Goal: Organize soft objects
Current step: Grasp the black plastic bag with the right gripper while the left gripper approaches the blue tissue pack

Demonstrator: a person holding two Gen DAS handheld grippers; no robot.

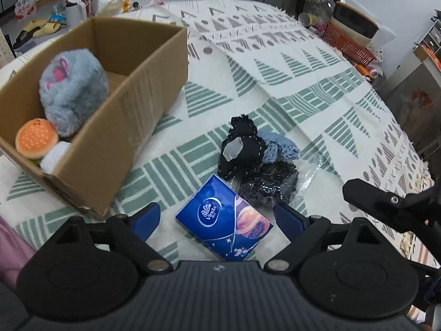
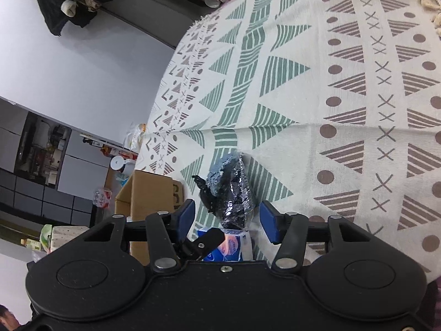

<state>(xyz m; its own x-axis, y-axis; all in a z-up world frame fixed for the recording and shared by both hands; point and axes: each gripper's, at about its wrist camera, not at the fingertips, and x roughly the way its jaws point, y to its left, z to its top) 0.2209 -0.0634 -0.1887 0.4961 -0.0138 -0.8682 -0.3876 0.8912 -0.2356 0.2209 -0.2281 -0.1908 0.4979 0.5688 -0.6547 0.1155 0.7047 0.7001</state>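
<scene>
We see the tissue pack lying on the patterned cloth, between the spread blue fingers of our left tool, untouched. Just beyond lies a dark fabric bundle, beside the box holding a grey plush and burger toy. Our right tool, rolled sideways, hangs over the bundle, fingers apart.

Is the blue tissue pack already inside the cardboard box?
No, the blue tissue pack lies on the patterned cloth outside the cardboard box, between the open left gripper fingers.
</scene>
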